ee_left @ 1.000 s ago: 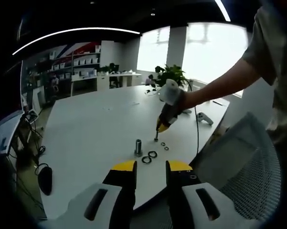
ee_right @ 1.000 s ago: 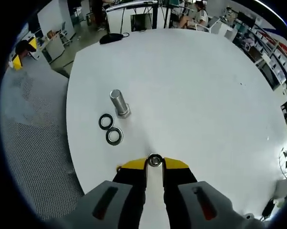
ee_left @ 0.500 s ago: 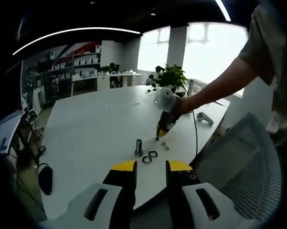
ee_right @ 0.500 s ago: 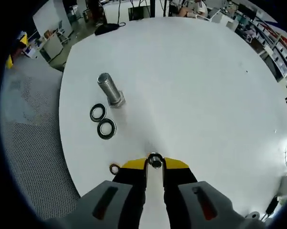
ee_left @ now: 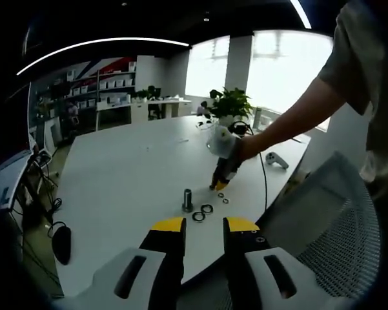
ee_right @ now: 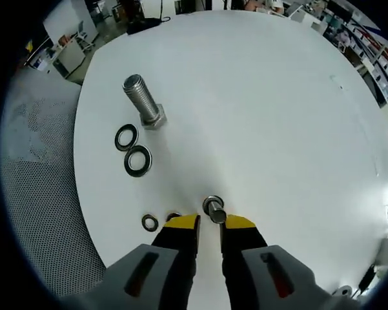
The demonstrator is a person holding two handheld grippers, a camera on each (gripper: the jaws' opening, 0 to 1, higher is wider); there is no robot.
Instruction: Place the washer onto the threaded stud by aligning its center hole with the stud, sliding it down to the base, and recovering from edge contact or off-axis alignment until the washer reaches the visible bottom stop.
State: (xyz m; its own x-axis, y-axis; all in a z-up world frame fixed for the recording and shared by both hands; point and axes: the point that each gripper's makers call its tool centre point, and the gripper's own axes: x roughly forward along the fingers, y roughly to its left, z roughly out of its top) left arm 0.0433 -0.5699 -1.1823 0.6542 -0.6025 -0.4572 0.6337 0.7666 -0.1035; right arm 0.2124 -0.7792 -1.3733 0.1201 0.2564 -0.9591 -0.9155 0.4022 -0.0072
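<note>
You are working at the small stud (ee_right: 214, 210), which is standing on the white table (ee_right: 277, 116) just ahead of your right gripper (ee_right: 210, 224). A washer appears to be sitting around it at the tips, though whether it is fully down on the base is too small to tell. The right jaws are standing a little apart, straddling the stud's near side; whether they are pinching anything I cannot tell.

By my reading the seating step is in hand, or only just done. Next you are likely needing to confirm the ring lies flat at the bottom stop, then back the tips straight off without nudging the stud.

Two small washers (ee_right: 150, 223) are lying just left of the right jaws. Farther off to the upper left, the large bolt (ee_right: 142, 103) is standing on its head with two large washers (ee_right: 137, 161) beside it.

Your left gripper (ee_left: 203, 227) is hanging back near the table edge, jaws parted and holding nothing, looking across at the right gripper (ee_left: 221, 182) over the stud area.
</note>
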